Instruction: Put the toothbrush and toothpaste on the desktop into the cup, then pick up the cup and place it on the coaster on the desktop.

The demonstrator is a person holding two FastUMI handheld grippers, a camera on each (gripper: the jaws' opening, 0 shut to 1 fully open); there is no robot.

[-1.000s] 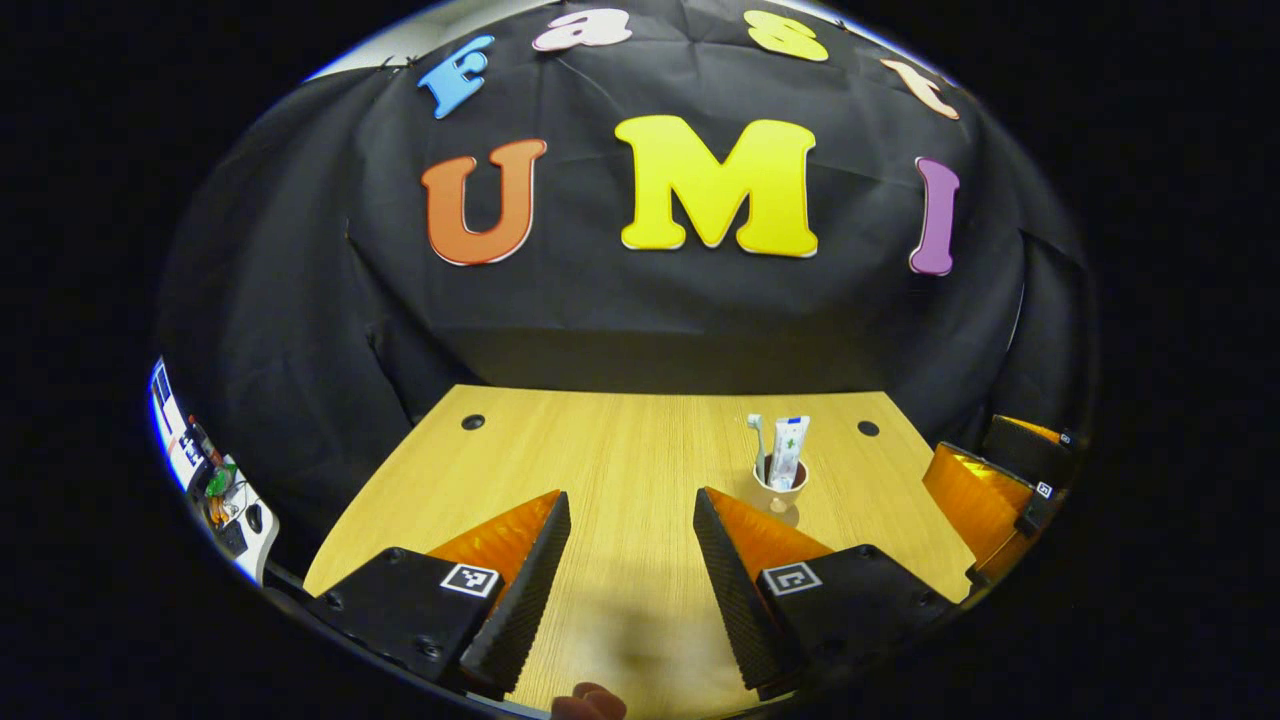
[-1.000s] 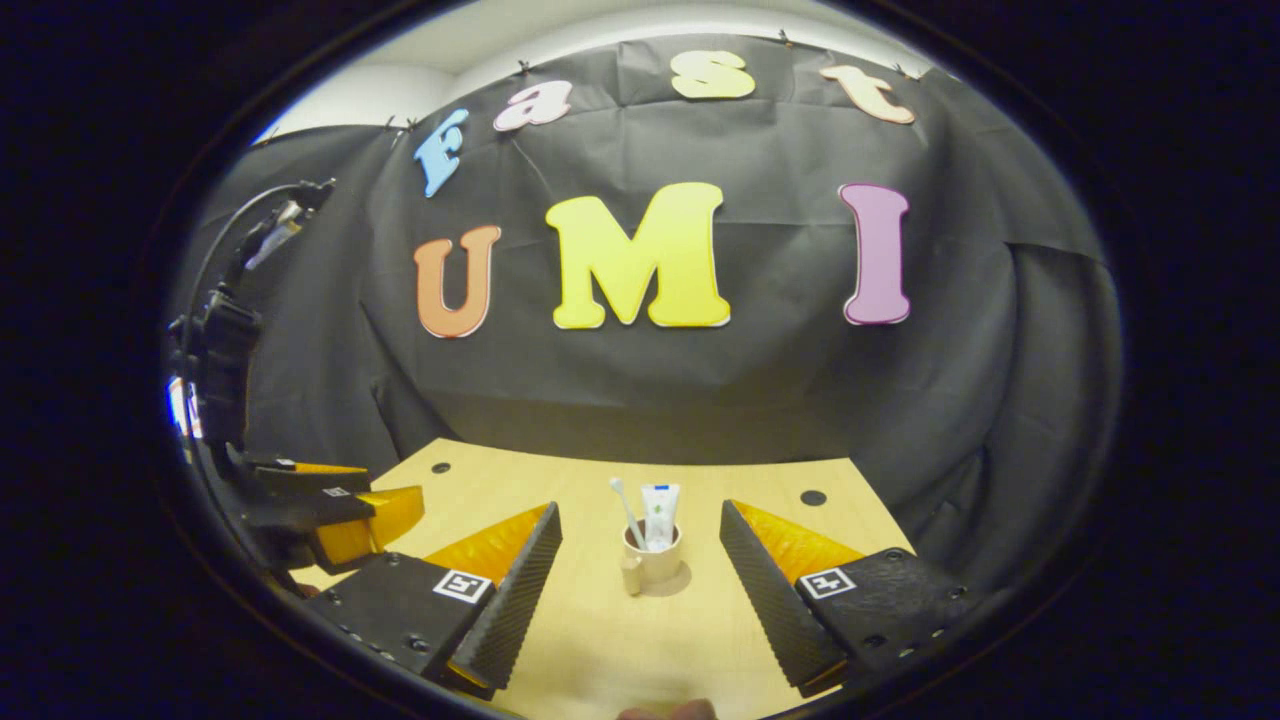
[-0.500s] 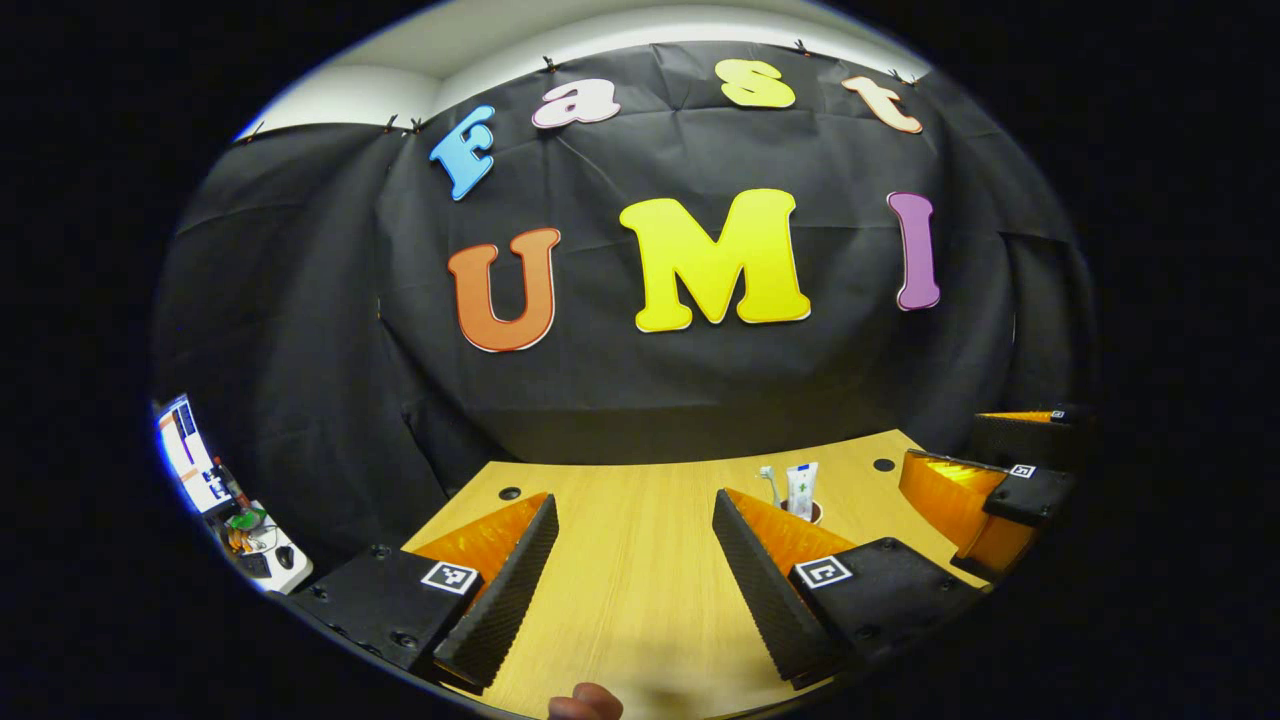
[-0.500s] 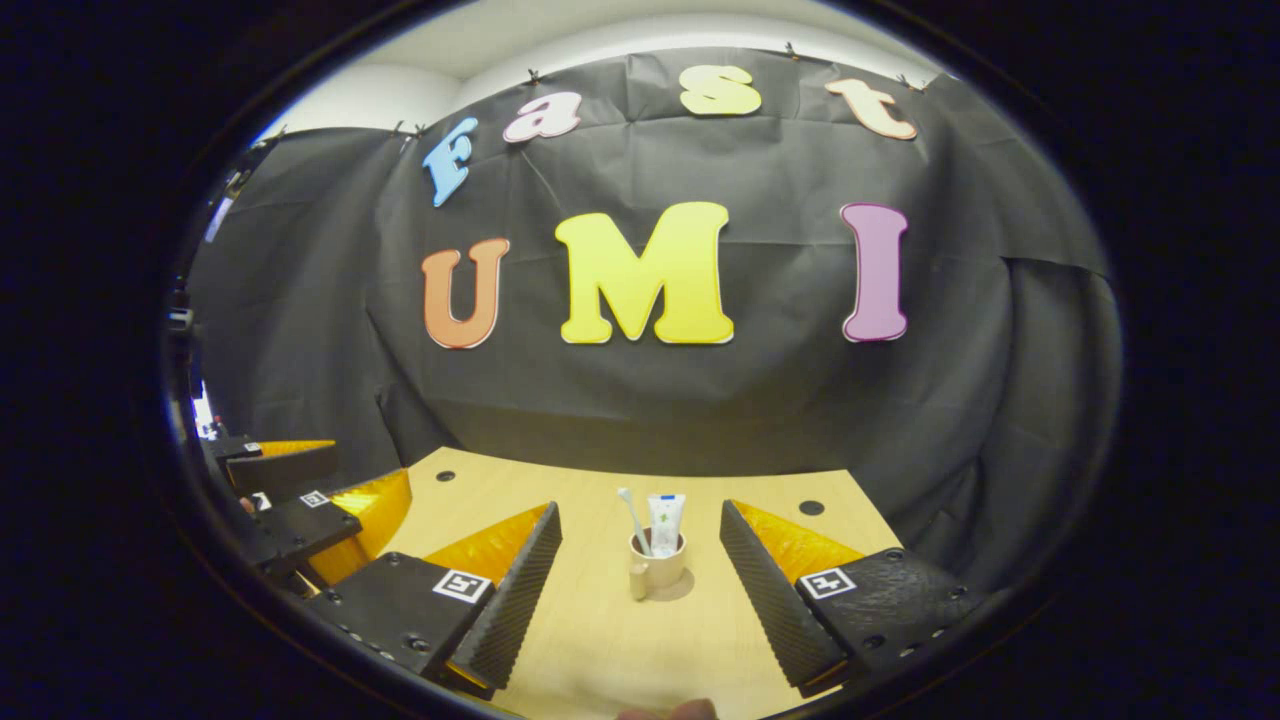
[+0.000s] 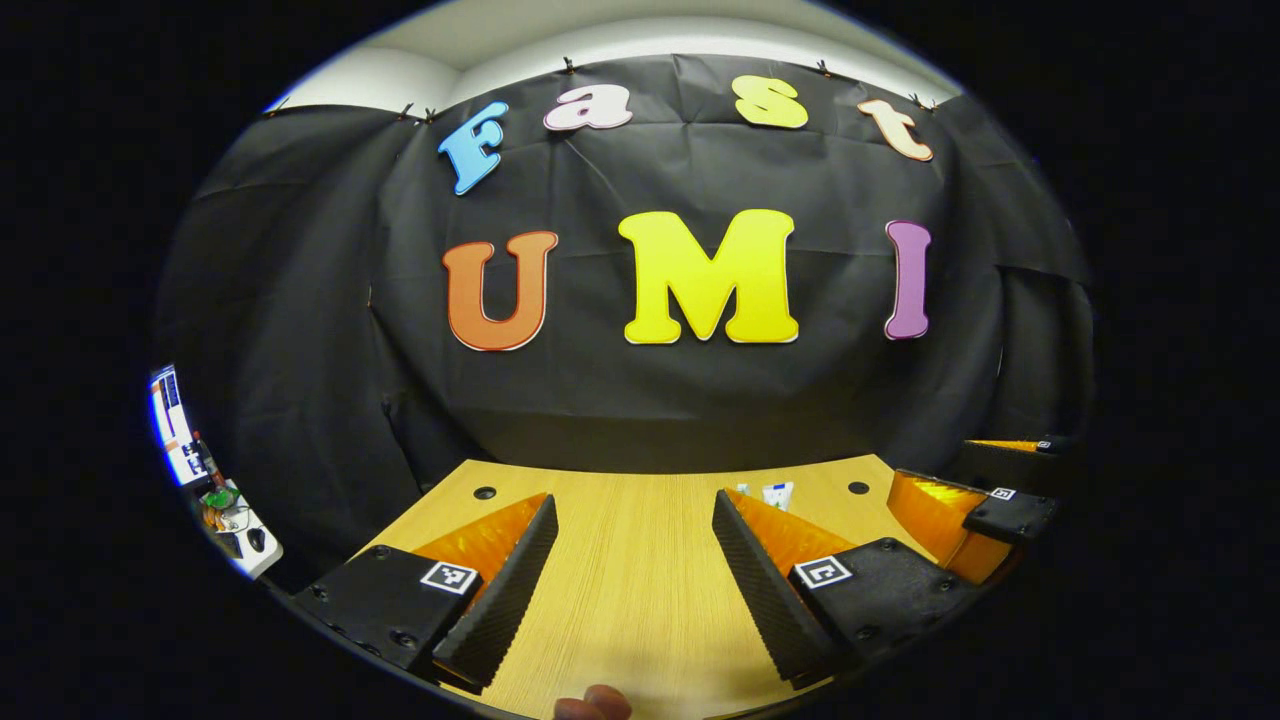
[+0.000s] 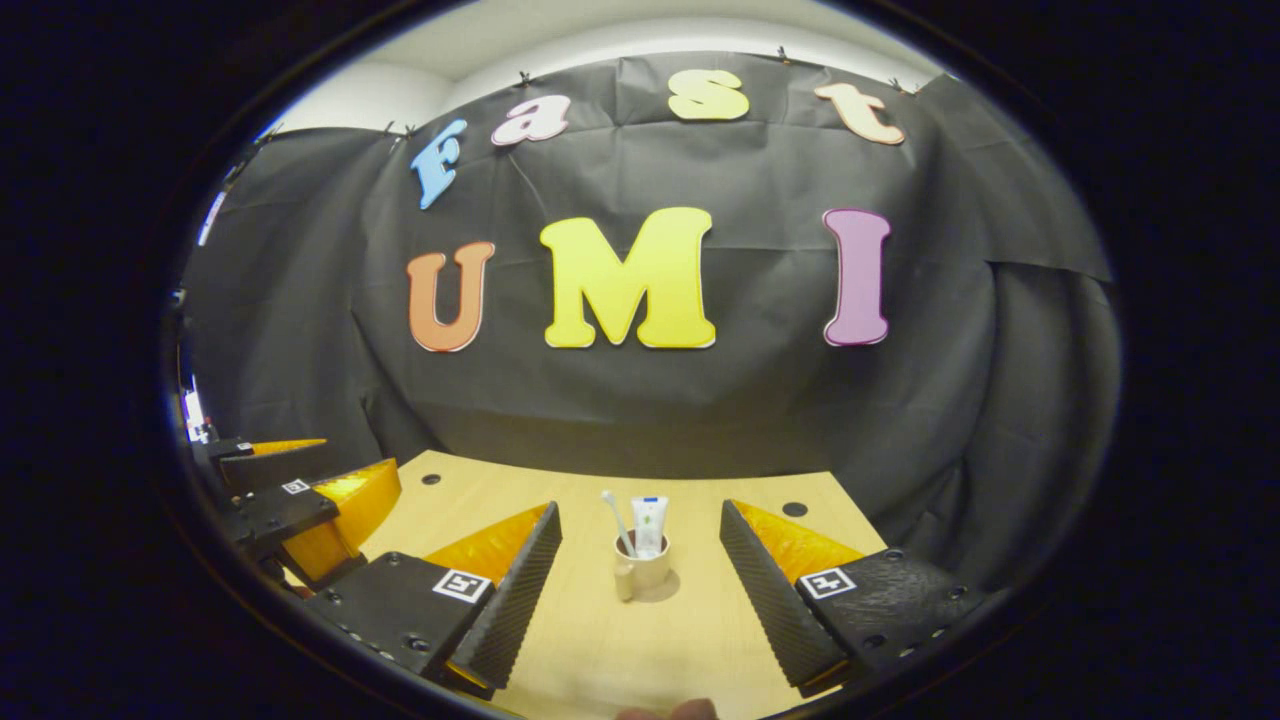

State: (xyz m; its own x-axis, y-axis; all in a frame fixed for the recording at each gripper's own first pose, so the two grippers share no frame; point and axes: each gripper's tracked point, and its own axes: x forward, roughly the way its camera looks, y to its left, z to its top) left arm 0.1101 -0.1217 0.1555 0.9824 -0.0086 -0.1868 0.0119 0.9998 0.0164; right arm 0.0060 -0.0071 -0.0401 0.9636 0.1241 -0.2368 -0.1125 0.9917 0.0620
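Black cloth backs the wooden counter (image 6: 600, 640), where our cup (image 6: 640, 572) stands upright with the toothbrush (image 6: 615, 520) and toothpaste (image 6: 649, 525) inside. Our right tongs (image 6: 640, 575) are spread apart, well short of the cup. Our left tongs (image 5: 632, 570) also gape, gripping nothing, over bare wood.

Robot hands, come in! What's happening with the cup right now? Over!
Left gripper open, holding nothing. Right gripper open, holding nothing. Cup upright on desk, toothbrush and toothpaste inside. Nothing between right gripper and cup.
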